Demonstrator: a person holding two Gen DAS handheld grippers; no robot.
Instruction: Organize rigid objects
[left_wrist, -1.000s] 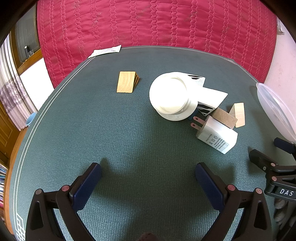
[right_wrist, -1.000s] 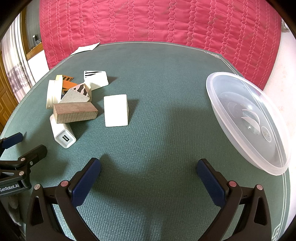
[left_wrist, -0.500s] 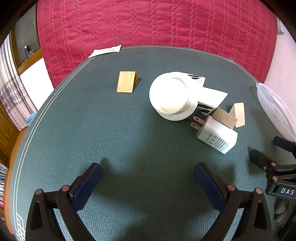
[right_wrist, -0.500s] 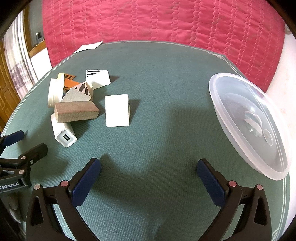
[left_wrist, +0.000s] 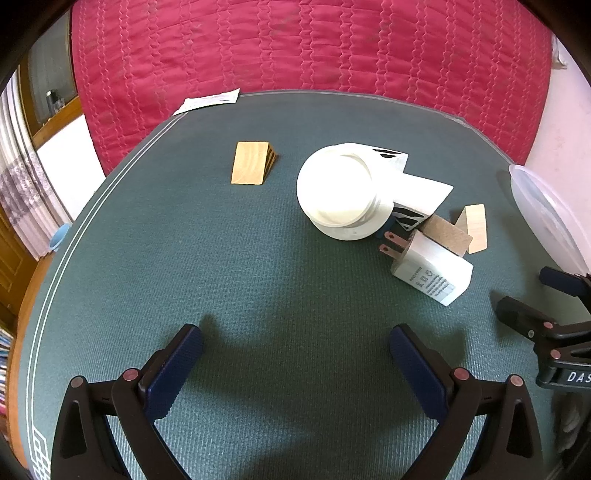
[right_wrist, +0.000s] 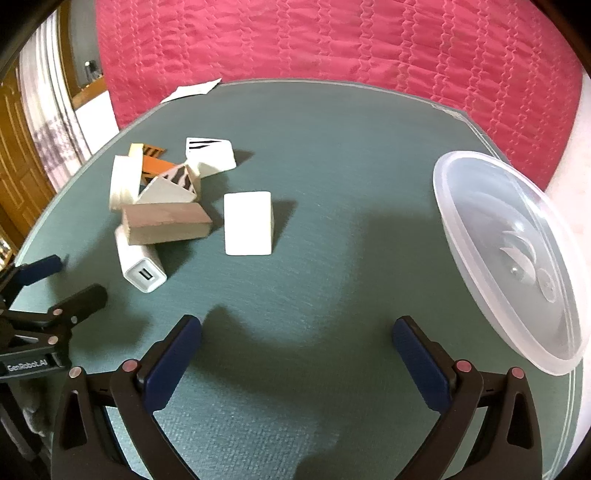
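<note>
A cluster of rigid objects lies on the green table: a white round lid (left_wrist: 341, 192), a white USB charger (left_wrist: 430, 266) (right_wrist: 140, 264), a brown block (right_wrist: 166, 223), zebra-striped white blocks (right_wrist: 210, 153) and a white wedge (right_wrist: 248, 223). A lone wooden wedge (left_wrist: 252, 168) lies apart to the left. My left gripper (left_wrist: 295, 350) is open and empty, above the table before the cluster. My right gripper (right_wrist: 297, 345) is open and empty, right of the cluster.
A clear plastic container lid (right_wrist: 517, 258) lies at the table's right edge, also seen in the left wrist view (left_wrist: 546, 210). A white paper (left_wrist: 207, 100) lies at the far table edge. A red quilted cloth (left_wrist: 314, 48) hangs behind.
The right gripper has shifted slightly right and turned, so the objects and the plastic lid sit a little differently in its view. The left gripper has not moved.
</note>
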